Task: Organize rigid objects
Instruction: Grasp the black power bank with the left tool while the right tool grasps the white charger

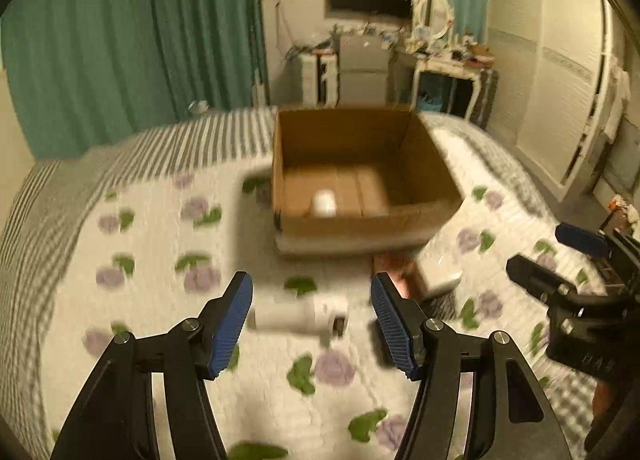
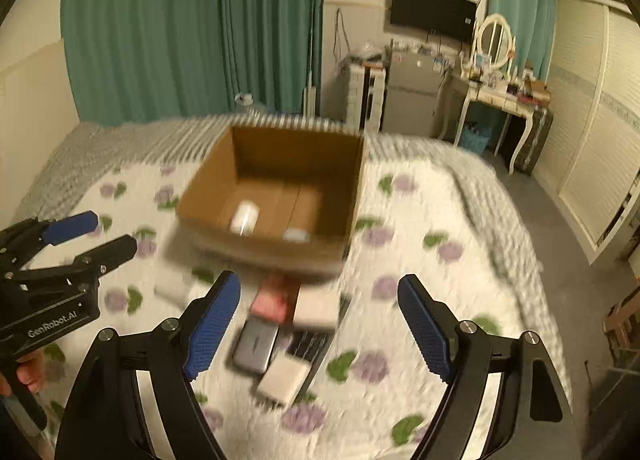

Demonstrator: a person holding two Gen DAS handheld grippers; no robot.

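An open cardboard box [image 1: 428, 164] [image 2: 200, 196] stands on the flowered bed. A white cylinder [image 1: 324, 202] [image 2: 245, 217] lies inside it, and a small pale item [image 2: 297, 235] lies near its front wall. My left gripper [image 1: 312, 320] is open above a white tube-shaped object [image 1: 300, 314] on the bed. My right gripper [image 2: 320, 324] is open above a pile: a pink box [image 2: 274, 300], a white box [image 2: 316, 310], a grey device [image 2: 256, 346], a dark keypad item [image 2: 308, 342] and a white block [image 2: 284, 380]. Both views are blurred.
The bed [image 1: 160, 220] has a striped blanket at its far end. Beyond it are green curtains [image 1: 140, 40], a small fridge [image 1: 362, 70], a dressing table [image 1: 448, 64] and wardrobe doors [image 1: 560, 80]. A white box [image 1: 440, 276] lies right of the left gripper.
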